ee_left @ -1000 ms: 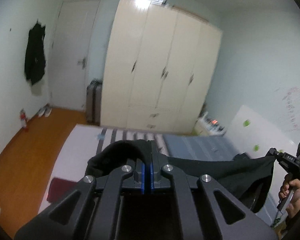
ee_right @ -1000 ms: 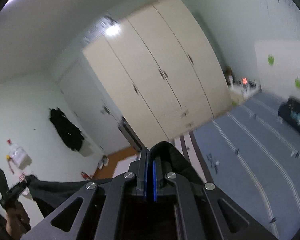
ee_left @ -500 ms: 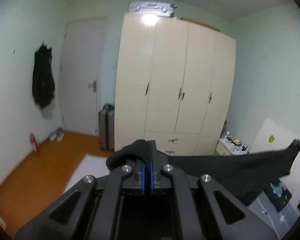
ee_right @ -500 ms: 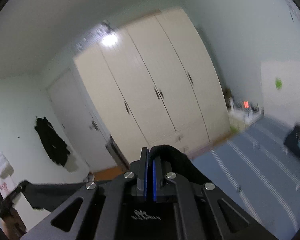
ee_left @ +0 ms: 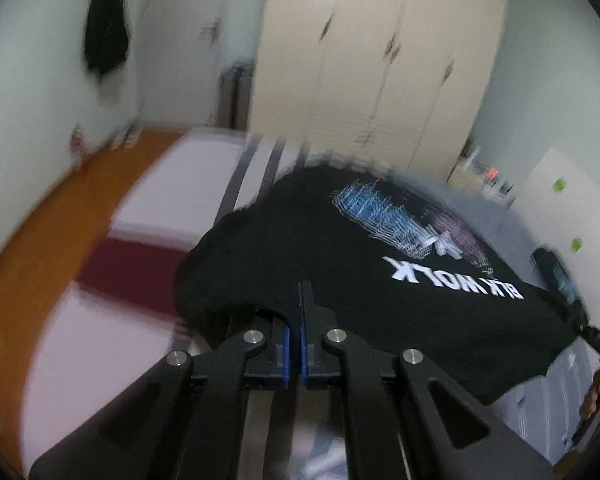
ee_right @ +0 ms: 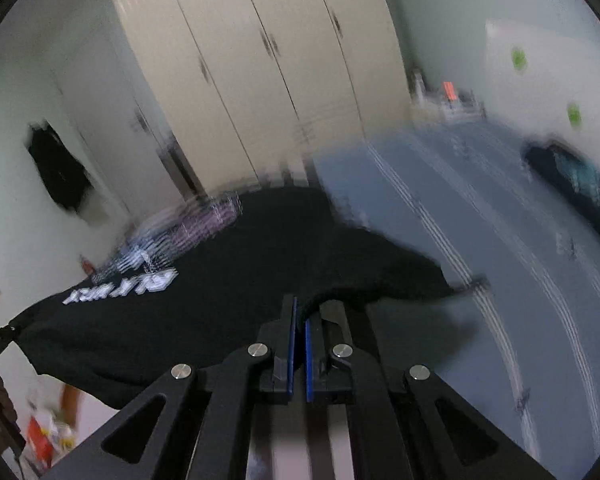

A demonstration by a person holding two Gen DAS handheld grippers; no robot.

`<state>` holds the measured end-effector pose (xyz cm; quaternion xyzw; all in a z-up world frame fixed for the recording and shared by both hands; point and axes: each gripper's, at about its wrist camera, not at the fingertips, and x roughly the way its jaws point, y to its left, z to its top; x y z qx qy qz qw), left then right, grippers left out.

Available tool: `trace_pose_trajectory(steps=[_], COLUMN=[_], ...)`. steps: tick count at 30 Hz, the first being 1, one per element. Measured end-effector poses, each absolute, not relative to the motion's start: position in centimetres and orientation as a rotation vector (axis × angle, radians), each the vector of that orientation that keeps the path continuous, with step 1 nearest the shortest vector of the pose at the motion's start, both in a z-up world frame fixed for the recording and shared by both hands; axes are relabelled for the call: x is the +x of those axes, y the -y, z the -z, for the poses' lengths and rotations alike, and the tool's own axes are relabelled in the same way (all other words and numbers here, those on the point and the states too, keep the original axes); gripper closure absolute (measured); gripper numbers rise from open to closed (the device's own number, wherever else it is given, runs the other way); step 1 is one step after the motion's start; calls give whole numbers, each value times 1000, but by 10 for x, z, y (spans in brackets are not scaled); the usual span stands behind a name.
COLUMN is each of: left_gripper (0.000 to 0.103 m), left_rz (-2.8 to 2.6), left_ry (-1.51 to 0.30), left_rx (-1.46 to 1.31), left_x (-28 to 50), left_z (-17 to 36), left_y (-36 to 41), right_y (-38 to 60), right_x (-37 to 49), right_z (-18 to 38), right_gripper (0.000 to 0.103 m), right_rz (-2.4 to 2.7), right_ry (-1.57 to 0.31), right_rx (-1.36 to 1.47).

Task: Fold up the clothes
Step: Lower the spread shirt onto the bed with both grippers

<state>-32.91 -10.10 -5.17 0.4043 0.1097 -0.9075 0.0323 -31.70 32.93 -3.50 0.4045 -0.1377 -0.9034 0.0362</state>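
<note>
Left tool [ee_left: 294,320] and right tool [ee_right: 299,320] are each pinching the soft, limp black printed T-shirt [ee_left: 380,264] at its shoulder edge over the blue striped bed [ee_right: 480,208].

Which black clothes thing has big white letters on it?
The black T-shirt spread between both claws, white letters under a blue-and-pink picture. The black garment on the wall is plain; the one by the headboard shows teal.
</note>
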Motion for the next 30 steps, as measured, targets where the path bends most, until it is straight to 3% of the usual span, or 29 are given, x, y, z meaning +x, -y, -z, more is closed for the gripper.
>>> trace_pose_trajectory(steps=[4,8,10,15,19,30], left_gripper=[101,101,101,101,101,101], left_rz=[2589,2488,2492,2497,2487,2384], left_ry=[-312,-304,-296,-354,-397,-395], left_rx=[1503,1617,1618,1577,1567,1710], left_x=[-261,-218,-208,-204,-198,-130], left_z=[192,258,268,259,250,255], left_y=[107,119,121,126,139,142], right_y=[-329,-337,-347,-366,-365,-363], right_x=[-257,-211,-202,-205,-201,-198], right_z=[170,275,295,309,282,276], right_gripper=[100,100,100,100,100,100], right_rz=[2669,2569,2562,2572,2574,2467], right_ry=[403,339,379,429,479,558], right_rx=[1539,1764,1785,1744,1716,1822])
